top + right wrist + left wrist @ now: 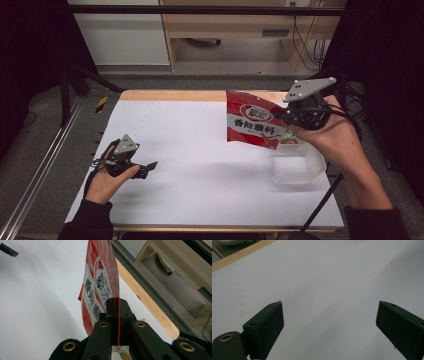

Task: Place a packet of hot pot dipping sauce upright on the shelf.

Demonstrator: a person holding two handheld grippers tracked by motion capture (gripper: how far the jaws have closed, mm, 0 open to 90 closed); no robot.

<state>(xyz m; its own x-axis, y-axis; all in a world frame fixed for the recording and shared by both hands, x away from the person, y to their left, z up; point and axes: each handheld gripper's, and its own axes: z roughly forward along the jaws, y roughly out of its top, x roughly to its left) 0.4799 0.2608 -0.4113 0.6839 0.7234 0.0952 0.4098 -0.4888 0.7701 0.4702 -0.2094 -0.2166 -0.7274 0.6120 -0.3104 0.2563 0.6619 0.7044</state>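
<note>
A red snack bag [252, 122] with white label and dark characters hangs in the air above the table's right side. My right gripper [286, 119] is shut on its right edge; in the right gripper view the jaws pinch the red bag [100, 287] edge-on, my right gripper [117, 305] closed flat on the foil. Just below the bag stands a clear plastic container [299, 167] on the white table [190, 150]. My left gripper [150, 166] rests low at the left, held in a hand. In the left gripper view my left gripper [329, 315] is open over bare white surface.
A wooden strip [170, 95] runs along the table's far edge, with grey floor and a wooden cabinet [235, 25] beyond. A metal rail [45, 160] lies along the left side. A dark rod [322, 202] slants across the front right corner.
</note>
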